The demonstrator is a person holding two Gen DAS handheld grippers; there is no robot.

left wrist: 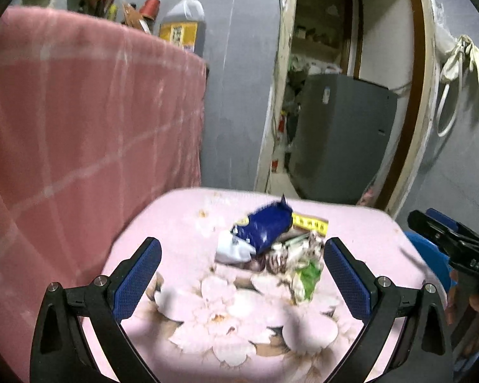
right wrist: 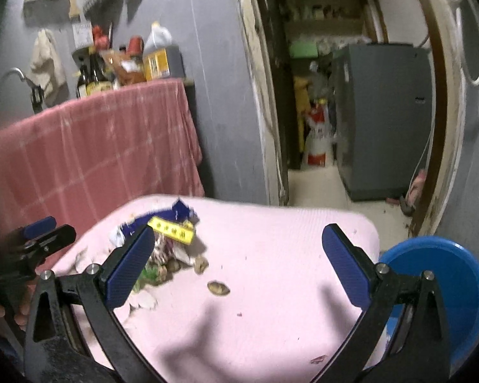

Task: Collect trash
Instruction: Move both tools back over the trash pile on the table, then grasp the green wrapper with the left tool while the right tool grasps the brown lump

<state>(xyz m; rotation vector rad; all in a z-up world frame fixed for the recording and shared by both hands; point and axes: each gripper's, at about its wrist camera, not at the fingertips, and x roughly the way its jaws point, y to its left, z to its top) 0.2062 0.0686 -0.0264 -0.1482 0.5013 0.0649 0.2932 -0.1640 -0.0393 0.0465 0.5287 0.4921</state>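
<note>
Trash pile (left wrist: 271, 249) sits mid pink table (left wrist: 182, 223). Left gripper (left wrist: 242, 274) & right gripper (right wrist: 239, 265) both spread wide, holding nothing. Risk: loose wrappers slip, and nut shell (right wrist: 218, 288) w/ other crumbs get missed.

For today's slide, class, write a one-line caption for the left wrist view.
Open left gripper faces a wrapper pile on the pink floral tabletop.
</note>
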